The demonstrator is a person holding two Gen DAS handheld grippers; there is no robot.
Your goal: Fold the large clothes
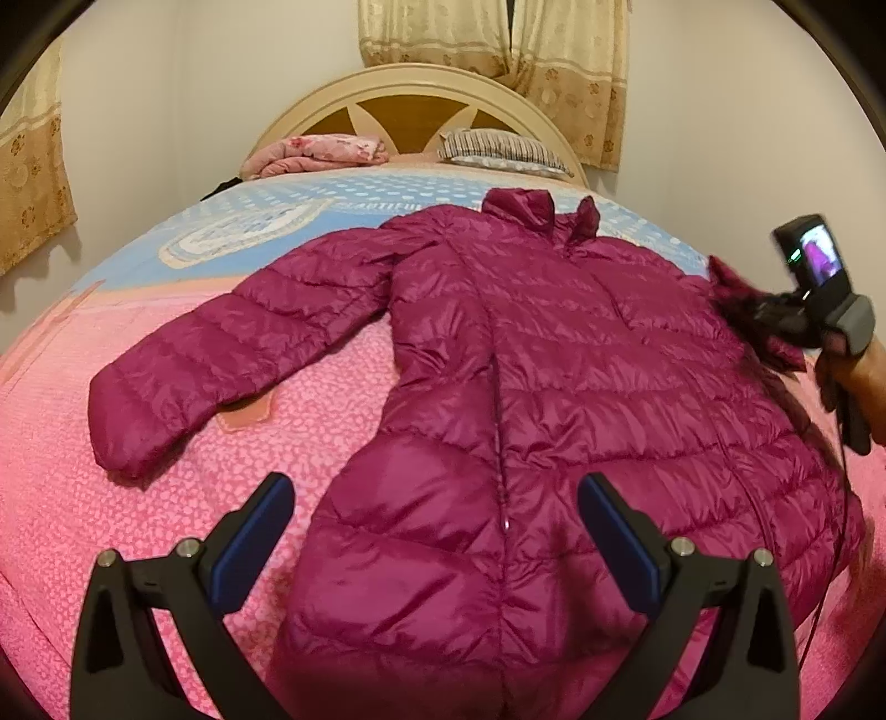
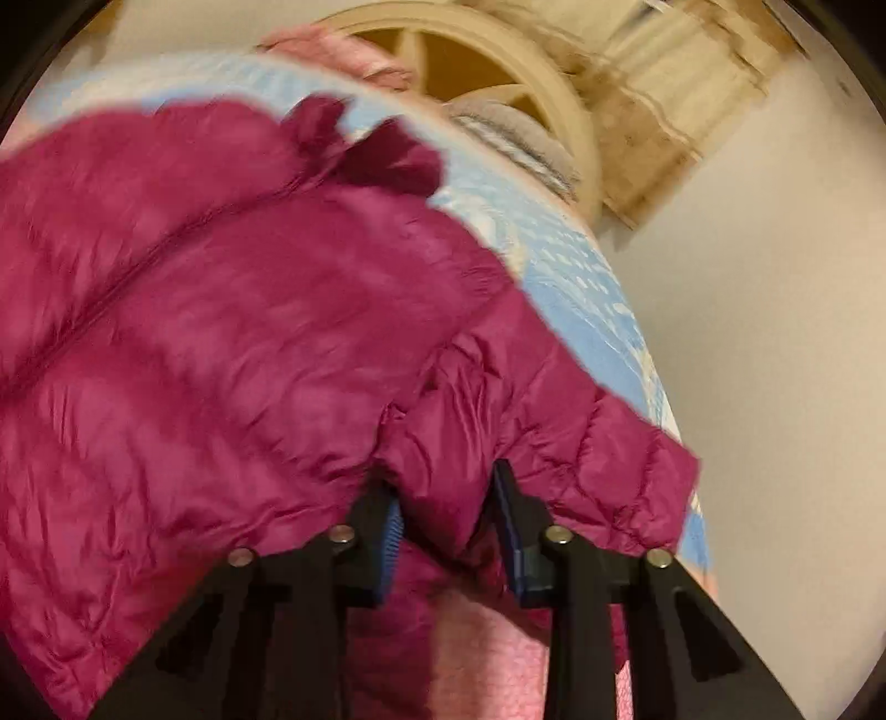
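A: What is the biggest thing there?

B: The bed point(image 1: 166, 354), under a cover that is pink nearer the camera and blue toward the headboard point(image 1: 415, 97). Curtains point(image 1: 554, 50) hang on the wall behind.

A: And the coat?

B: The coat point(image 1: 554, 399) lies spread flat on the bed, zip up, collar toward the headboard. One sleeve point(image 1: 210, 354) stretches out sideways over the pink part.

A: Any writing?

B: One word in capitals on the blue part, just past the coat's shoulder. It seems to start "BEAUTIFU", but the coat cuts it off, so I can't be sure. No label shows on the coat.

A: The tongs?

B: The left gripper point(image 1: 437, 526) hangs over the hem with its jaws spread wide, nothing between them. The right gripper point(image 2: 448, 509) has a bunched fold of the other sleeve between its pads, pinched.

A: Smaller things?

B: A folded pink blanket point(image 1: 315, 152) and a striped pillow point(image 1: 498, 149) by the headboard.
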